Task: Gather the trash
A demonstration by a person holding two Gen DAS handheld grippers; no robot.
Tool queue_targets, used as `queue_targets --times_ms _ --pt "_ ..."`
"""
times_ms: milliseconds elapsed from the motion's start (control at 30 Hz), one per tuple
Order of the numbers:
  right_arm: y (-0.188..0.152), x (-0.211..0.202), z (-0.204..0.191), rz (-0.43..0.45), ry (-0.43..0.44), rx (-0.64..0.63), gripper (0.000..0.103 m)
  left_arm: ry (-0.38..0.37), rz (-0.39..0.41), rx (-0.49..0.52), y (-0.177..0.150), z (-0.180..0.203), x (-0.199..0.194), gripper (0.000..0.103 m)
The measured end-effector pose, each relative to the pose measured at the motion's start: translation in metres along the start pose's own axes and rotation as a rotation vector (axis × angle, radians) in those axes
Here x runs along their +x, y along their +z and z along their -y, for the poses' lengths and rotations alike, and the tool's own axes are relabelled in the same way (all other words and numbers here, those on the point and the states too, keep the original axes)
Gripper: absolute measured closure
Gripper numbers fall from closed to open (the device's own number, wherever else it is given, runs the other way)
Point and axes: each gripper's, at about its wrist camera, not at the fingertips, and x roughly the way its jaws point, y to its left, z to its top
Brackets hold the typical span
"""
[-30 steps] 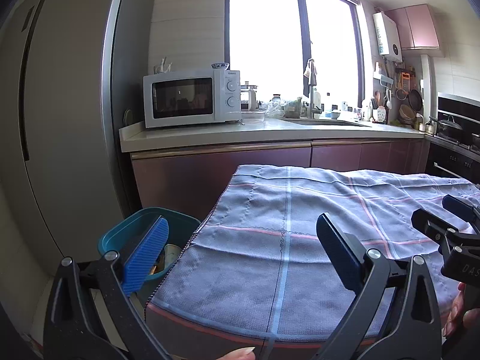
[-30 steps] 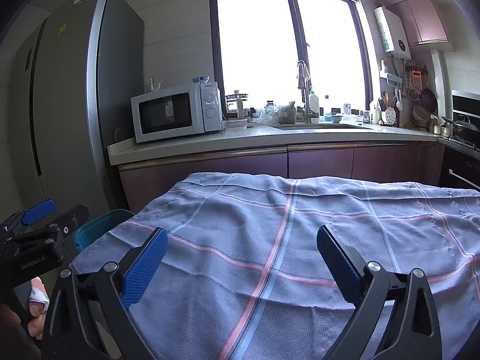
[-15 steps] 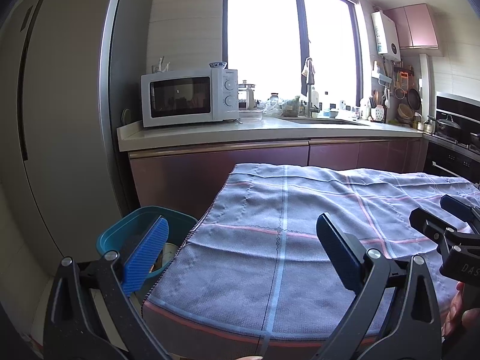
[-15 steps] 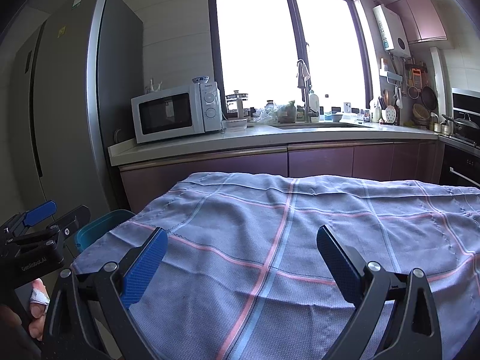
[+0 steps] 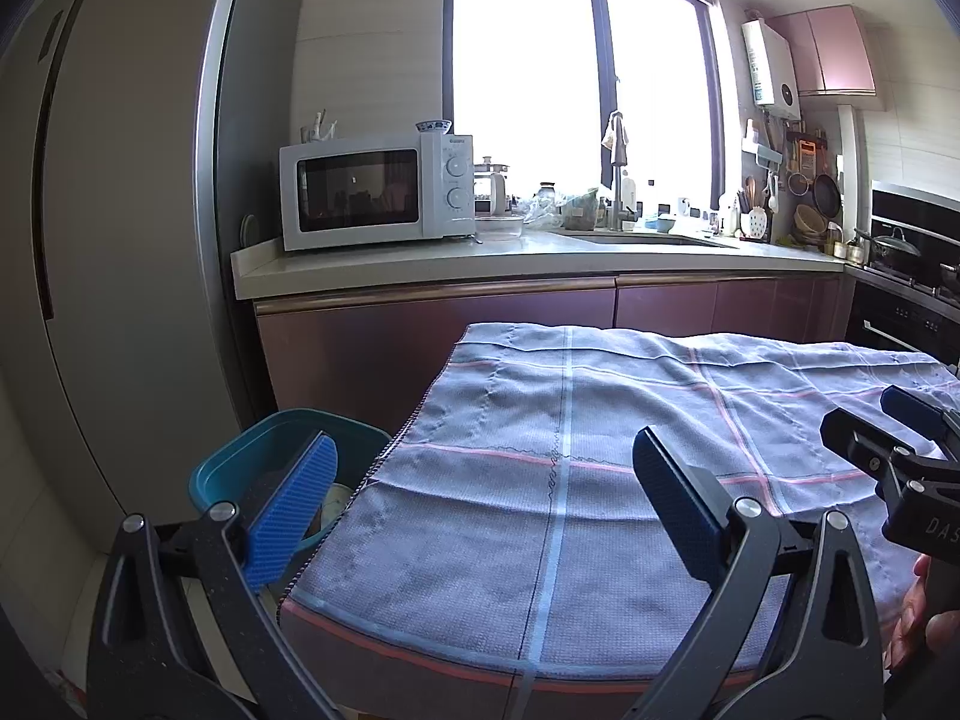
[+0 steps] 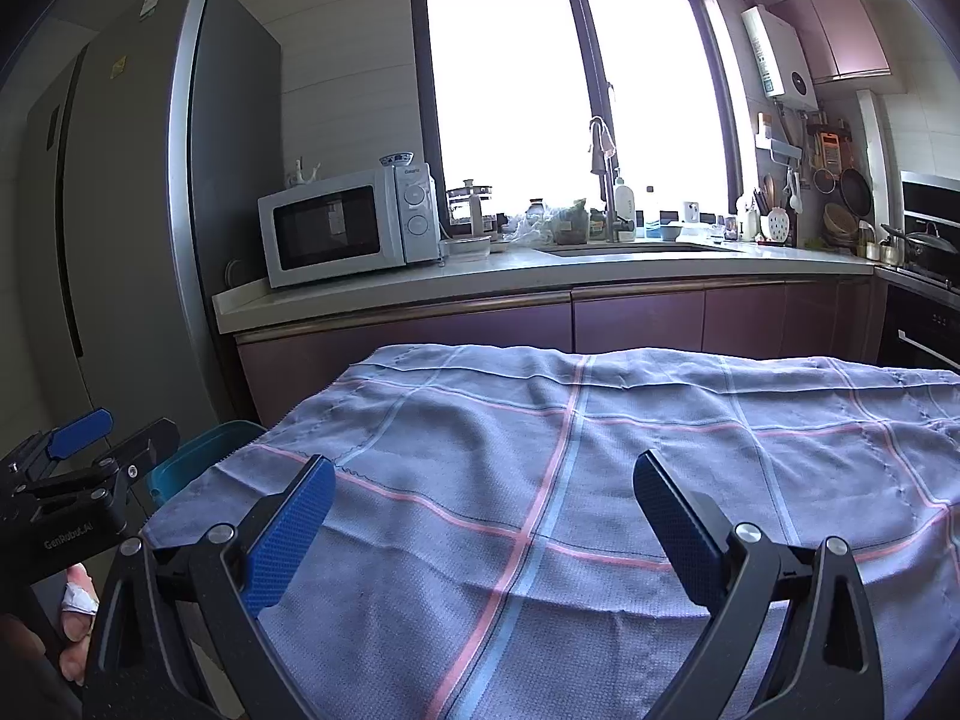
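hovering above the near edge of a bench covered by a grey-blue woven cloth with pink and pale blue stripes (image 5: 576,480), the left gripper (image 5: 480,498) has its two blue-padded fingers (image 5: 294,504) spread wide with nothing between them. the right gripper (image 6: 483,516) hangs over the same cloth further to the right, its jaws equally wide and empty. each gripper shows in the other's view: the right one at the right edge of the left wrist view (image 5: 894,450), the left one at the left edge of the right wrist view (image 6: 78,456), with part of a hand (image 6: 72,606) below it, one finger carrying a white bandage.

a teal plastic bin (image 5: 258,462) sits on the floor just beside the bench's left edge, lower than the cloth. the left gripper's left finger partly covers it. something pale lies inside the bin (image 5: 333,507), too hidden to tell what it is. the cloth itself lies flat with a few soft wrinkles, draped over the near and left edges.

behind the bench runs a pale kitchen counter (image 5: 480,264) over mauve cabinet doors. on it stand a white microwave oven (image 5: 372,198), with a small blue-and-white bowl (image 5: 433,126) on top, and bottles and jars near a tall tap (image 5: 615,180). a tall grey refrigerator (image 5: 120,240) fills the left side, and a bright window (image 5: 570,90) is above the counter.
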Motion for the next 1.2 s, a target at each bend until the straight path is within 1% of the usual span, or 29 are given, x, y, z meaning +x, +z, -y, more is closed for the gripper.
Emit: queue_targets --times_ms 767,1200 --pt "-0.001 -0.001 0.004 -0.004 -0.009 0.002 0.007 -0.022 -0.03 0.002 -0.003 0.001 0.008 0.006" --pt "-0.003 0.0 0.007 -0.008 -0.011 0.009 0.007 -0.017 -0.041 0.001 -0.006 0.001 0.011 0.006"
